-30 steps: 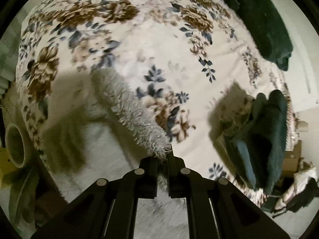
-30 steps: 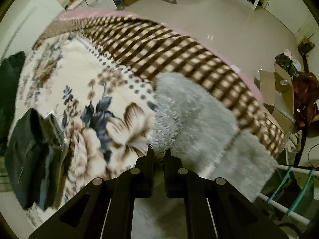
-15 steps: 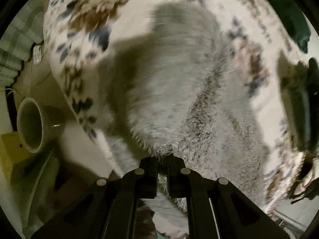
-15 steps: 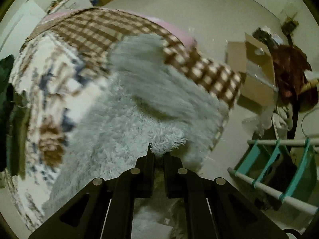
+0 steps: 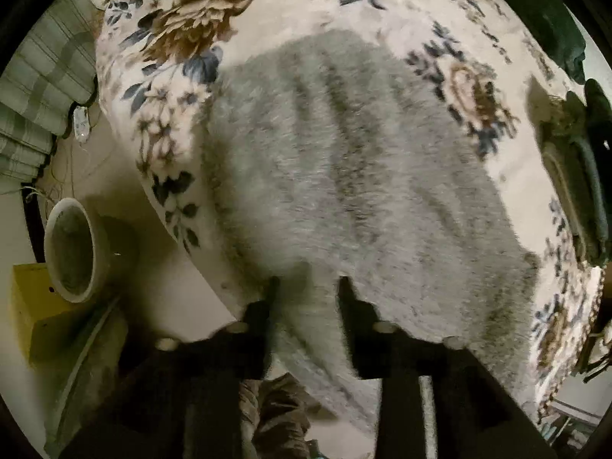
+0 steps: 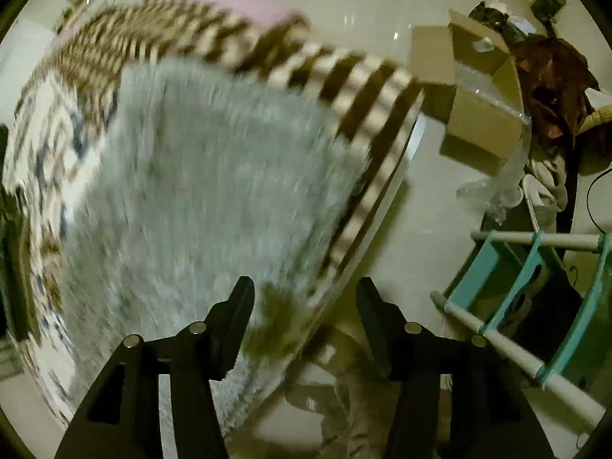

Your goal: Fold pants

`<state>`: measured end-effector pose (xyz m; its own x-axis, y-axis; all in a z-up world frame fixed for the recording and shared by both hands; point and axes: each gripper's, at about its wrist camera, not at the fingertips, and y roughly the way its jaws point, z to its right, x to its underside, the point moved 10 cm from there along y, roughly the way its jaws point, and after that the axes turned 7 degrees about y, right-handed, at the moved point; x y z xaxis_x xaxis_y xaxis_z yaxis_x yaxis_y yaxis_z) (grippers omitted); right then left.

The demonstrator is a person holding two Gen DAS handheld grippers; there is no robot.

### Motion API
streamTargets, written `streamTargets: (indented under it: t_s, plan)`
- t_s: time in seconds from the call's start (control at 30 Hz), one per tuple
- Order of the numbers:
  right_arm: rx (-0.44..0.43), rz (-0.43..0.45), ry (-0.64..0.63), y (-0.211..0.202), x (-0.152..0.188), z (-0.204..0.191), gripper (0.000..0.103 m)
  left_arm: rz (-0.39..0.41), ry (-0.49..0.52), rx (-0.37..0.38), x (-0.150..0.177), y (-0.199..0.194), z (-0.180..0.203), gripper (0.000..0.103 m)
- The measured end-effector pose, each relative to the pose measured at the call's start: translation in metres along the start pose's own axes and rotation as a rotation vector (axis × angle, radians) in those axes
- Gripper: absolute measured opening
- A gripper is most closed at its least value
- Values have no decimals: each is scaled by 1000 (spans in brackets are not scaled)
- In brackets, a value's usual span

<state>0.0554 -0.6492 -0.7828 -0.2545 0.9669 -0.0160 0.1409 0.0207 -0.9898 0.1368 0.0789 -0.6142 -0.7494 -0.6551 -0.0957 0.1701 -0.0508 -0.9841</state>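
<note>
The fluffy grey pants [image 5: 344, 176] lie spread flat on the bed's floral blanket [image 5: 183, 34], their long pile shaggy and soft, one edge hanging over the bed's side. In the right wrist view the same pants [image 6: 199, 191] cover the bed corner beside a brown-and-cream checked border [image 6: 367, 88]. The left gripper [image 5: 308, 287] is parted to a moderate gap, with a hanging strip of the grey fleece between its two fingers, not pinched. The right gripper [image 6: 306, 287] is spread wide, holding nothing, its left finger over the fleece edge. One round pale pot [image 5: 72, 248] stands on the floor, one cardboard box [image 6: 478, 107] and one teal rack [image 6: 535, 298] beyond
</note>
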Motion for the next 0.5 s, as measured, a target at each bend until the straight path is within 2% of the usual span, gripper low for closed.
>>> streamTargets:
  t_s: [0.03, 0.13, 0.23, 0.27, 0.3, 0.4, 0.5]
  plan:
    - [-11, 4, 18, 0, -8, 2, 61, 8, -4, 5, 2, -4, 7, 45]
    - [-29, -33, 56, 15, -26, 1, 61, 25, -14, 1, 5, -8, 19, 45]
    - [-52, -89, 61, 43, -25, -6, 59, 40, -34, -9, 3, -6, 30, 45]
    - [-62, -96, 59, 48, -22, -10, 40, 52, -39, -12, -2, -5, 22, 45]
    - [-66, -101, 45, 51, -20, -13, 7, 66, -40, -21, -3, -8, 24, 45]
    - [20, -18, -21, 39, -28, -9, 5, 99, -44, -29, -16, -12, 23, 45]
    - [131, -37, 31, 42, -39, 19, 2, 113, -68, -13, -18, -15, 21, 45]
